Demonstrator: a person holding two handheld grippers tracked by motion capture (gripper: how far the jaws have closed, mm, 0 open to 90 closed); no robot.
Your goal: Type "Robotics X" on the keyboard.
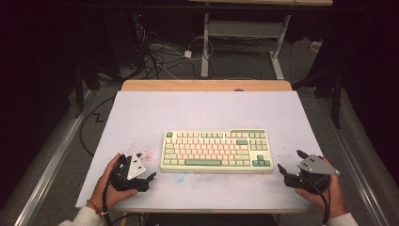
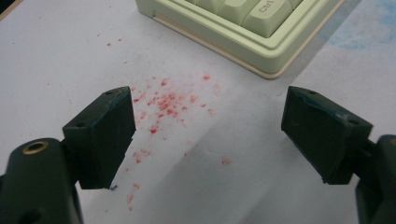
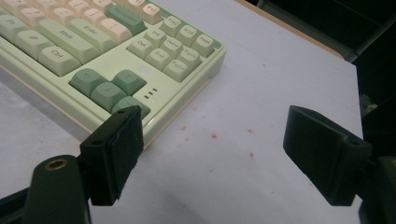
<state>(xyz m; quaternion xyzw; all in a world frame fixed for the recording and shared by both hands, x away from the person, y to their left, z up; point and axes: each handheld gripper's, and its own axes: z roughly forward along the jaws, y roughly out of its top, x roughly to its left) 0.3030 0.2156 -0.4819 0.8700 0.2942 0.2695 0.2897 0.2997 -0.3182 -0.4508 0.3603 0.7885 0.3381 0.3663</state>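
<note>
While the left gripper point(image 1: 147, 179) rests low on the white table cover point(image 1: 141, 113) near its front edge, its 2 jaws stand wide apart with nothing between them (bare cover and a scatter of red specks point(image 2: 163, 105) show in the gap, seen in the left gripper view). The right gripper point(image 1: 288, 162) sits at the opposite front corner, jaws likewise spread wide and holding nothing. Between the 2 grippers, a little farther back, lies the keyboard point(image 1: 216, 150), pale green with cream and pink keys, flat on the cover and square to the front edge. Its near left corner lies just beyond the left gripper's jaws; its right end, with the darker green arrow keys point(image 3: 107, 86), lies just ahead of the right gripper's left-hand jaw, not touching. More faint red specks dot the cover beside that end.
</note>
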